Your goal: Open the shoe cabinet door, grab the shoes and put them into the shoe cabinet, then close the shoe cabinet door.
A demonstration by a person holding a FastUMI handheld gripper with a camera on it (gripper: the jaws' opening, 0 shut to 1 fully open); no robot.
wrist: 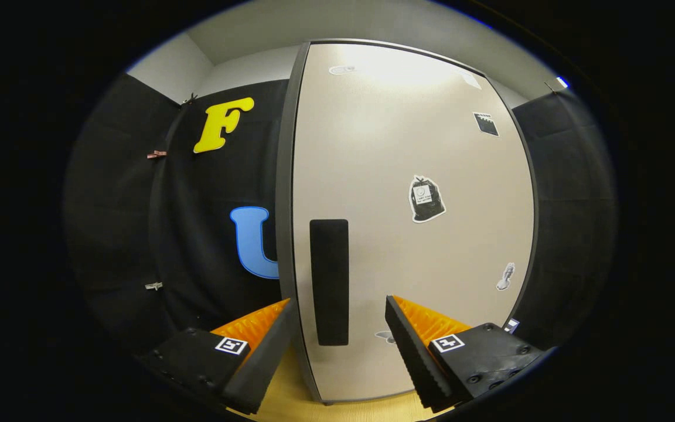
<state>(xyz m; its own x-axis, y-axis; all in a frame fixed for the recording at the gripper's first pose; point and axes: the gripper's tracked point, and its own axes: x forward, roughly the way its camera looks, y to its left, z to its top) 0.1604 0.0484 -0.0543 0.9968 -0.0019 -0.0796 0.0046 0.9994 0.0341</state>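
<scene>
1. Cabinet door (413, 176): pale, flat panel, shut or nearly so, standing upright just ahead of the fingers, with the dark handle (329, 281) as a tall vertical strip near its left edge.
2. Looks rigid and smooth; likely a light laminate board swinging on hinges along the right side, judging by the handle sitting at the left. Should not flex or dent under a firm pull.
3. Gripper (337, 316): fingers spread wide apart, clamped on nothing, with the handle's lower half showing in the gap between them.
4. Best hold: the handle itself, or the door's left edge (286, 234) just beside it. Flat face offers no purchase and probably lets the pads slide.
5. Cannot tell whether the handle is a raised bar or a recessed slot; if recessed, hooking one finger behind its lip seems wiser than pinching.
6. Stickers (426, 199) scattered on the panel, well apart from the handle; no help for gripping.
7. Wood-toned floor (296, 398) shows beneath the door's lower edge, between the fingers.
8. Judged stage: very start, door not yet opened, shoes not yet fetched.
9. Risk: pulling straight back rather than along the hinge arc could slip the fingers off.
</scene>
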